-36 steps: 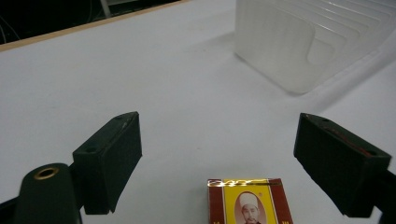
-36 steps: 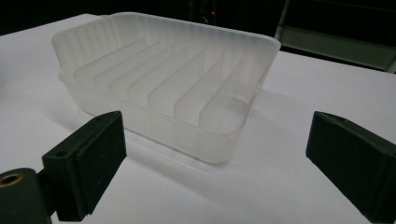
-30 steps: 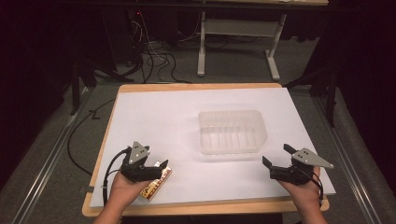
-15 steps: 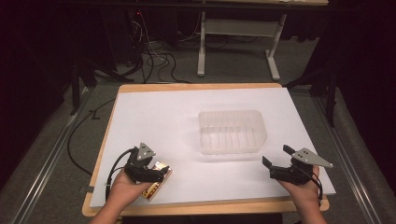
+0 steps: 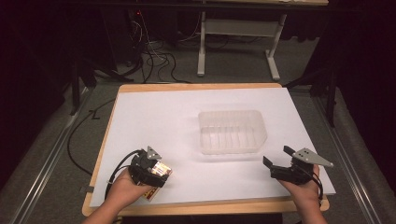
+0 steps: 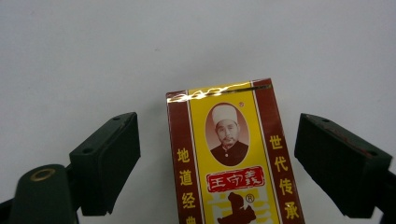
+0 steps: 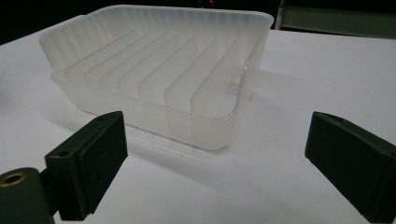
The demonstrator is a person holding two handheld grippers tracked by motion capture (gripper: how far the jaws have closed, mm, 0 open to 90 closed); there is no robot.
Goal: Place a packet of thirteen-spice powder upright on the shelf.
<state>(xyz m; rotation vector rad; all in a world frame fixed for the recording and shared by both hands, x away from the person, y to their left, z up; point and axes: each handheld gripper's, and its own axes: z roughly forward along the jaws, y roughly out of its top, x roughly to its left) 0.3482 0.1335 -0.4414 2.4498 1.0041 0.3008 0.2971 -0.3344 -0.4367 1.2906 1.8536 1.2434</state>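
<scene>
Both grippers stand apart-jawed: left gripper [image 6: 217,158] straddles a red-and-yellow printed carton [image 6: 233,158]; right gripper [image 7: 215,161] faces a ribbed translucent plastic tub [image 7: 159,70].

Maroon-and-yellow box [image 6: 233,158] with portrait, translucent ribbed tray [image 7: 159,70], black claws, white table [image 5: 154,121].

Both grippers were black, each topped by a grey three-cornered plate [image 5: 312,156] and trailing a black cable [image 5: 122,163]; brass-ringed holes [image 6: 42,175] marked the jaws.
</scene>
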